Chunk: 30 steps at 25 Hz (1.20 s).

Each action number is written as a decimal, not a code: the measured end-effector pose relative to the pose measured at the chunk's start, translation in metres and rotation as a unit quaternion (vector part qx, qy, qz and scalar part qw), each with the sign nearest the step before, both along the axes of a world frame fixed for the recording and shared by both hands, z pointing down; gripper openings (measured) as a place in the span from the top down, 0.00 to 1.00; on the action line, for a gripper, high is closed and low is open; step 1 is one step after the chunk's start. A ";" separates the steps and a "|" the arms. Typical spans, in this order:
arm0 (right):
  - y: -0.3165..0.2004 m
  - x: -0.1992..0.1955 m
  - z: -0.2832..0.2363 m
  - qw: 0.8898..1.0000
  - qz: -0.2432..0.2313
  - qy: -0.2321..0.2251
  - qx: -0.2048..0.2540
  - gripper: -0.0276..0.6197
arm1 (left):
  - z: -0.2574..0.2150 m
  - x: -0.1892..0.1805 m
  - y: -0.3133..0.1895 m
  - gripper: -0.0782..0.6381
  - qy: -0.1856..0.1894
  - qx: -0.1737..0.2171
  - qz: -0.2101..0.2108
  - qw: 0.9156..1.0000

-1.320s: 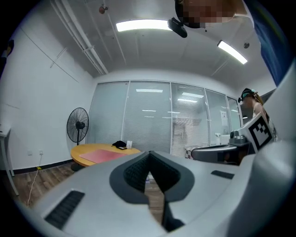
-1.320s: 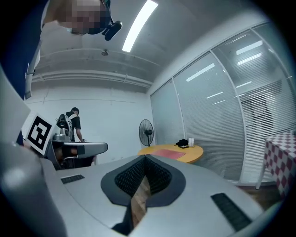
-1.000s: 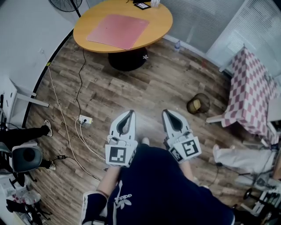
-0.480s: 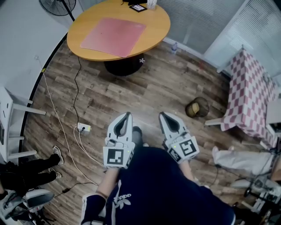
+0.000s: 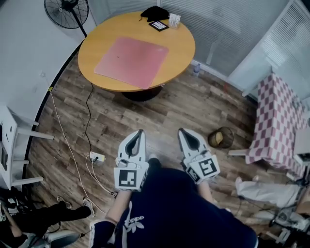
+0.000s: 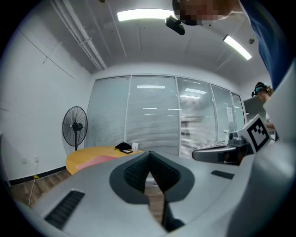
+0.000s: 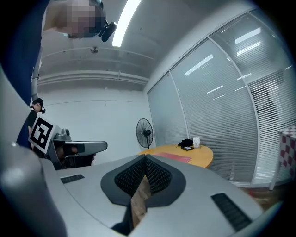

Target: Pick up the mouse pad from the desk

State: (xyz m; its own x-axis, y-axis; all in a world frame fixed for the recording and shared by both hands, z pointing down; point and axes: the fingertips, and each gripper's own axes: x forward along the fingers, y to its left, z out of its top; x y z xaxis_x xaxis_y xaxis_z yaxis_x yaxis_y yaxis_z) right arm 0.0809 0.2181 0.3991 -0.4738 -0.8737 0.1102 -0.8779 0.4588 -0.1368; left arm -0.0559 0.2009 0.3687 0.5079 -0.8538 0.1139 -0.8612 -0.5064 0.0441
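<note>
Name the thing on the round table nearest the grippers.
The pink mouse pad; the black bundle, dark card and white box sit along the far edge.

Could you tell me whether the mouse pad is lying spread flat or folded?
Spread flat: the mouse pad shows all four corners on the round table.

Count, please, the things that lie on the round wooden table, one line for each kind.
Pink mouse pad: 1
Black bundle, perhaps cloth: 1
Dark flat item with a light face: 1
Small white box: 1
Total: 4
</note>
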 end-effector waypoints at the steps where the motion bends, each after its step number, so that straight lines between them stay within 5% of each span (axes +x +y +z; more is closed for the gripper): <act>1: -0.009 -0.003 -0.001 1.000 -0.002 0.003 0.002 0.95 | 0.000 -0.004 -0.008 0.89 0.002 -0.001 -0.004 1.000; 17: -0.125 -0.018 0.007 0.999 -0.049 0.000 0.002 0.95 | 0.025 -0.016 -0.110 0.89 0.011 -0.025 -0.058 0.998; 30: -0.259 -0.004 -0.002 0.989 -0.142 0.026 0.014 0.95 | 0.008 -0.008 -0.224 0.89 0.011 0.009 -0.137 0.991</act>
State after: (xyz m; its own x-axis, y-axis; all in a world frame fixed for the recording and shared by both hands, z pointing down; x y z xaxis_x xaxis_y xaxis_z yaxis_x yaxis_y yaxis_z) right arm 0.0772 -0.0405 0.3968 -0.6945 -0.7096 0.1187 -0.7190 0.6904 -0.0794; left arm -0.0643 -0.0233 0.3771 0.2595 -0.9617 0.0881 -0.9652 -0.2552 0.0574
